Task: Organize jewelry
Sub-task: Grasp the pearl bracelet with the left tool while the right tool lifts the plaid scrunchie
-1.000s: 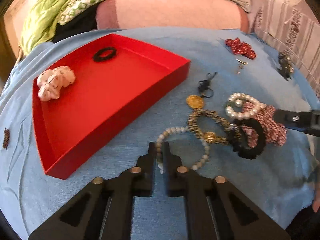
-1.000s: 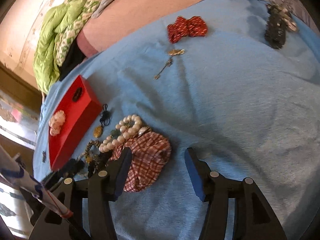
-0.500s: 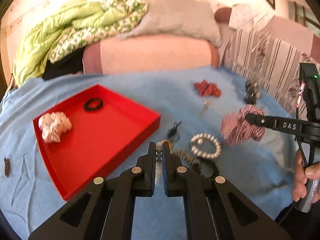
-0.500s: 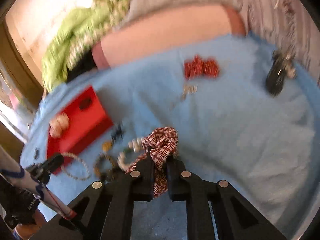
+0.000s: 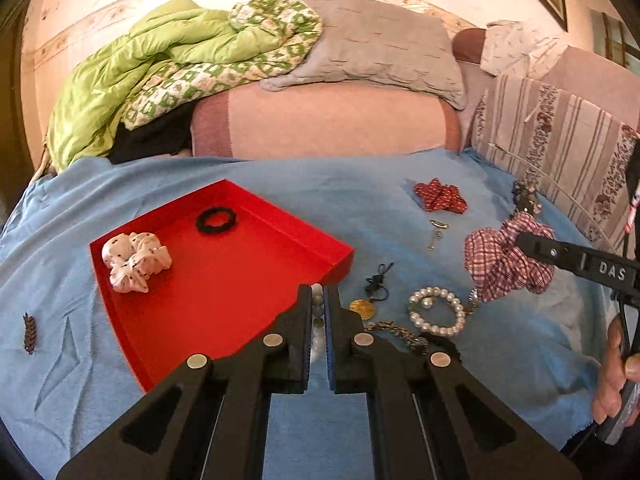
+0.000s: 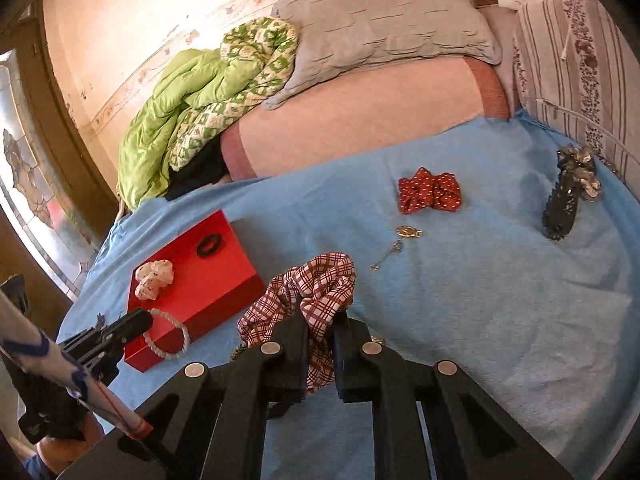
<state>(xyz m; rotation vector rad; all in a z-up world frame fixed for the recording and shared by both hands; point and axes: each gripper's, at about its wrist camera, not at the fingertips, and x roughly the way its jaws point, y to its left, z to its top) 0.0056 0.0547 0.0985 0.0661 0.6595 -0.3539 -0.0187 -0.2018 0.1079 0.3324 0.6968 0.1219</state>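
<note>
A matt blue, slightly napped cloth spread covers the surface, creased near a smooth red tray of what looks like card or plastic. In it lie a soft white spotted fabric scrunchie and a fuzzy black hair tie. A woven red-and-white checked scrunchie hangs crumpled beside glossy pearl-like beads of a bracelet and a shiny gold-coloured metal disc. The matt black plastic gripper fingers carry bright metal screw heads.
</note>
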